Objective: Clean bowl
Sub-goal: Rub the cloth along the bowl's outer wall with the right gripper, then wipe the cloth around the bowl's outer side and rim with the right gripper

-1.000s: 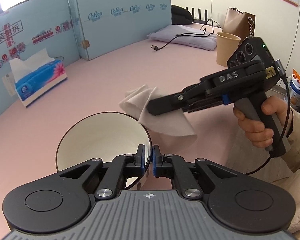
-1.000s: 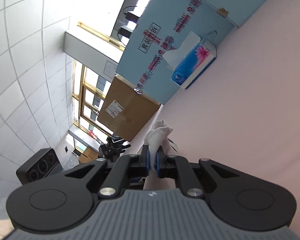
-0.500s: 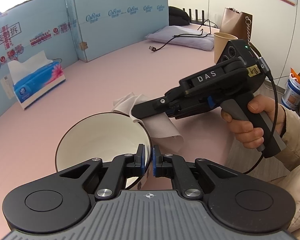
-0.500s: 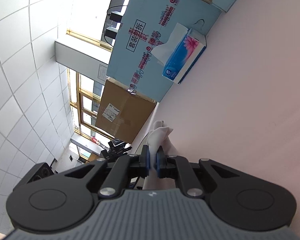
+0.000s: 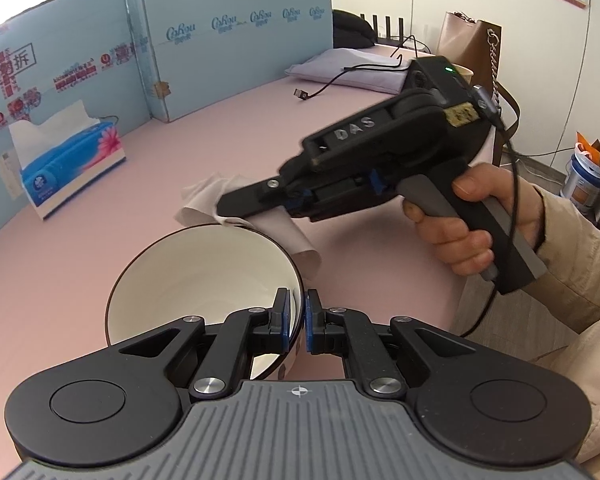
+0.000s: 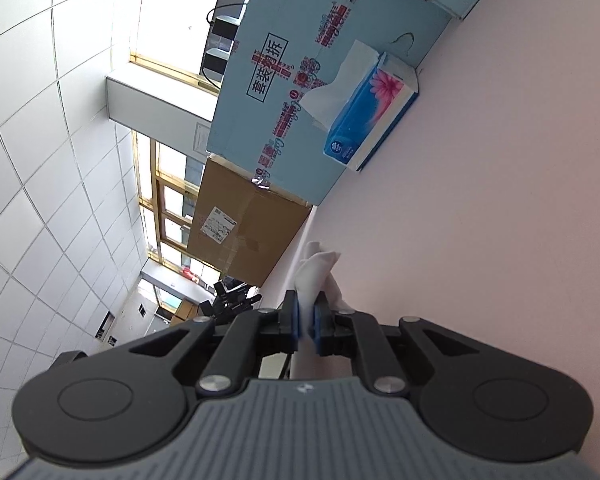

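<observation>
tissue box (image 5: 66, 164): far left on the pink table (image 5: 220, 120), against the blue board; one sheet sticking up. Not in play.
bowl (image 5: 196, 280): white inside, dark rim, tipped so its mouth faces up and away. Lower middle of the left wrist view, lifted off the table as far as I can judge. Inside looks clean and dry; no residue I can make out, though the near wall is hidden behind the fingers.
left gripper (image 5: 296, 322): jaws nearly closed, pinching the bowl's near rim, one pad inside, one outside. Steadying job.
tissue (image 5: 220, 196): crumpled wad, hanging just past the bowl's far rim, a loose tail drooping beside it. Cannot tell whether it touches the rim.
right gripper (image 6: 307, 322): jaws closed tight on the tissue, wad poking out ahead of the tips. Held about level, a hand (image 5: 472, 232) on the grip.
progress: both grips are set. Wiping itself looks not yet done; tissue is outside the bowl.
left to do: bring wad in over the rim, rub the inner wall round, set bowl down.
</observation>
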A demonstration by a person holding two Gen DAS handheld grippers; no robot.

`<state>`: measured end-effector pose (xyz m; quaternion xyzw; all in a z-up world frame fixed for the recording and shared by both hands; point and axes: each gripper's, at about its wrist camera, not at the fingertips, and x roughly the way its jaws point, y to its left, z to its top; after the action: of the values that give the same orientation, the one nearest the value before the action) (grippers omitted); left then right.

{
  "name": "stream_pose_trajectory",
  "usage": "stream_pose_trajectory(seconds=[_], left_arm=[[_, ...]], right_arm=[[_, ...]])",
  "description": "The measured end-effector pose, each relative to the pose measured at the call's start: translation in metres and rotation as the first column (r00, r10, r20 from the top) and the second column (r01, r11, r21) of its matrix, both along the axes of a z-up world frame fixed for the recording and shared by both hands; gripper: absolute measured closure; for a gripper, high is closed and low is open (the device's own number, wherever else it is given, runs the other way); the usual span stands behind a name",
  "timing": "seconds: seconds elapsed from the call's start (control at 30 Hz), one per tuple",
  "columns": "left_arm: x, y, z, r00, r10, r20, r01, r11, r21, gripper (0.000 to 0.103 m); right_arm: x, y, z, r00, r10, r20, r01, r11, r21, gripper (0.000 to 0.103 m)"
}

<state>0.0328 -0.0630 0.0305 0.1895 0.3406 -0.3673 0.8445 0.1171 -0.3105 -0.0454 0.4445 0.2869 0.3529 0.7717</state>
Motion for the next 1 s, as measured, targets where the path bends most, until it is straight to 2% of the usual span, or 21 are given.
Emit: stream_pose_trajectory(seconds=[0.4,1.0], left_arm=[[0.004,-0.001,-0.002,1.000,0.001,-0.011,-0.001,1.000,-0.002,0.092],[0.003,-0.003,-0.003,1.000,0.027,0.002,-0.027,1.000,0.009,0.090]], right_arm=[[0.030,0.023,0.000,0.999,0.043,-0.031,-0.043,0.999,-0.016,0.092],[-0.005,-0.005,-0.009,0.998,-0.013,-0.064,0.014,1.000,0.020,0.092]])
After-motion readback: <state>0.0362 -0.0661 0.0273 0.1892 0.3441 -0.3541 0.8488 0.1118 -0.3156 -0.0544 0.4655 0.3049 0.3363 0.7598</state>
